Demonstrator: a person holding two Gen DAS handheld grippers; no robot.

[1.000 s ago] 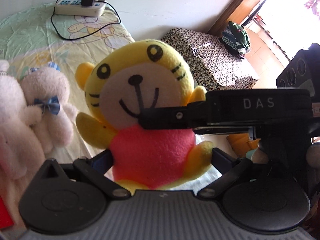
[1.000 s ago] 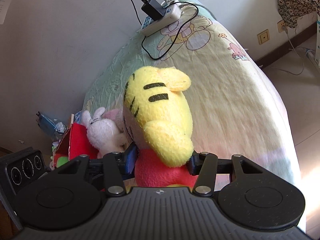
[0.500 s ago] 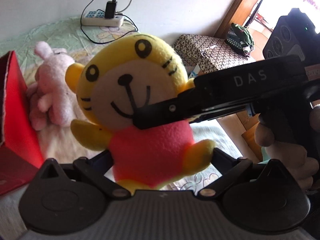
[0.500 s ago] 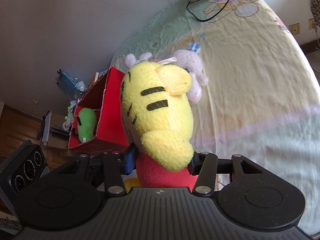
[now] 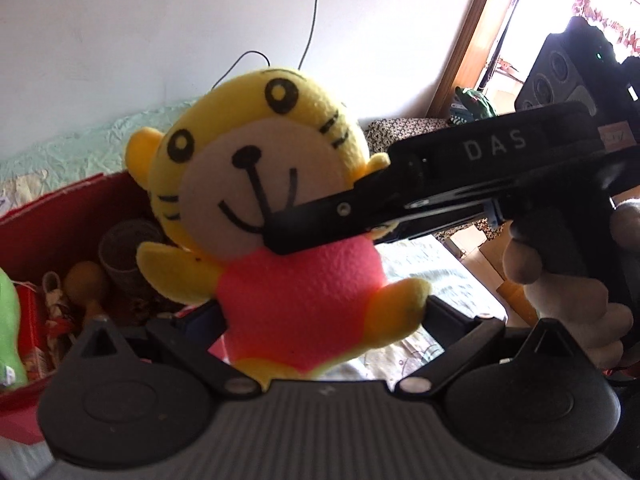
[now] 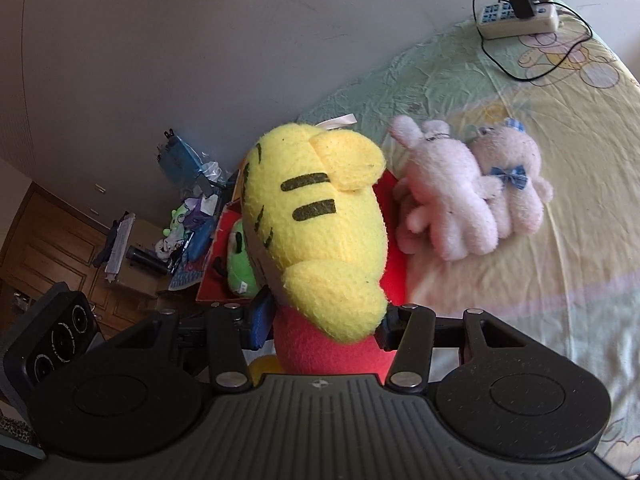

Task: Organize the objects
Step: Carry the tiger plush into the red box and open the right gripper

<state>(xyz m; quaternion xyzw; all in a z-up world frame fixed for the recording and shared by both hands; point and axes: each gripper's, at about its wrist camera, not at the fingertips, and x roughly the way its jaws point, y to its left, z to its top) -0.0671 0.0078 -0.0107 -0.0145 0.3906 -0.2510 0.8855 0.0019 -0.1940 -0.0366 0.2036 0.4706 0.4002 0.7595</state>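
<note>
Above the red box (image 5: 60, 216), your left gripper (image 5: 320, 320) and right gripper (image 6: 320, 320) both clamp one yellow tiger plush (image 5: 264, 184); two pink plush toys (image 6: 464, 196) lie far right.

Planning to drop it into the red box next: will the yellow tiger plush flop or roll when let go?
The yellow tiger plush looks soft: both grippers pinch its red body. Its big head probably makes it top-heavy, so it may flop rather than roll. Likely light, not fragile.

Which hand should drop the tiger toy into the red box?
Probably left. The left gripper and right gripper both squeeze the tiger toy, but the red box shows open just beyond the left one.
</note>
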